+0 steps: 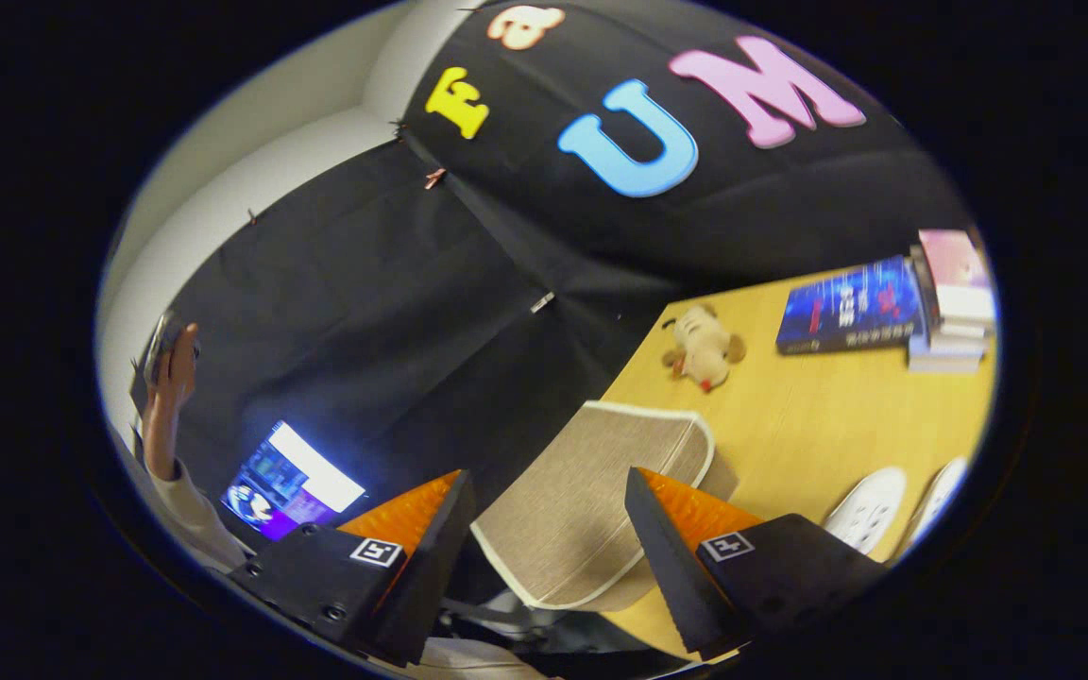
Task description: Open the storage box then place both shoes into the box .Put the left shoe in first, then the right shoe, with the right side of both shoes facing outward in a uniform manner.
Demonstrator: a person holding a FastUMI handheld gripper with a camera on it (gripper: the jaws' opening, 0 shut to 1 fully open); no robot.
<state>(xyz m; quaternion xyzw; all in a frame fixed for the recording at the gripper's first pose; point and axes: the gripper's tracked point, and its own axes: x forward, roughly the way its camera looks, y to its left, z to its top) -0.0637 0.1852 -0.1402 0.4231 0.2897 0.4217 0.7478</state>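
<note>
My gripper (549, 477) is open and holds nothing; its two fingers stand wide apart. Between and just beyond the fingers lies the storage box (591, 501), a beige fabric thing with white trim, at the corner of the wooden table (818, 416). I see its flat fabric face and cannot tell whether it is open. Two white shoes sit side by side on the table beyond the right finger: one shoe (870, 510) nearer the box, the other shoe (939, 496) further out and partly cut off. The whole view is tilted.
A small plush toy (705, 349) lies on the table beyond the box. A blue book (851, 307) and a stack of books (955, 302) rest at the table's far side. Off the table, beyond the left finger, a person's raised hand (171, 378) holds a device above a lit screen (294, 482).
</note>
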